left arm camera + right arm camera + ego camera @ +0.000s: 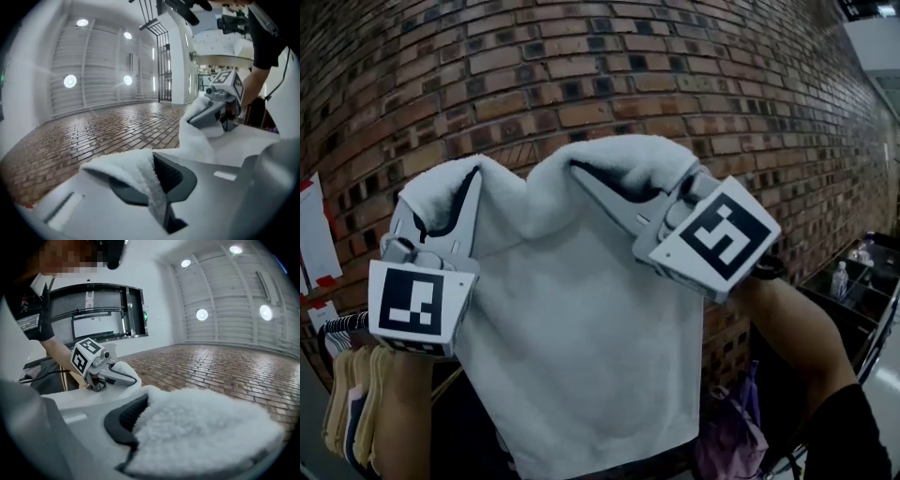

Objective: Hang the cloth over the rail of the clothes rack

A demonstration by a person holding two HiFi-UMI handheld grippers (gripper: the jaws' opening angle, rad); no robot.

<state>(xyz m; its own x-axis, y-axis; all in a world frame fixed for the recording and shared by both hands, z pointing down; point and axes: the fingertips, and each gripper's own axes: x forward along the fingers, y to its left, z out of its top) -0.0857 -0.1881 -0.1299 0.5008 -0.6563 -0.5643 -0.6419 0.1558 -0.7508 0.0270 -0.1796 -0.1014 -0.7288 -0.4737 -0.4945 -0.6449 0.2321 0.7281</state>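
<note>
A white fleecy cloth (581,328) hangs spread in front of me against the brick wall, held up by its two top corners. My left gripper (441,202) is shut on the left corner (140,180), and the cloth folds over its jaws. My right gripper (614,183) is shut on the right corner (206,432), which bulges over its jaws. Each gripper view shows the other gripper, the right one (213,110) and the left one (105,373), with cloth stretched between them. The clothes rack's rail (342,323) shows only as a short dark piece at the lower left.
The brick wall (581,75) fills the background close ahead. Several garments on hangers (356,403) hang at the lower left. A purple bag (736,436) sits lower right, and a dark cart with bottles (853,281) stands at the right edge. Paper sheets (314,234) are stuck on the wall at left.
</note>
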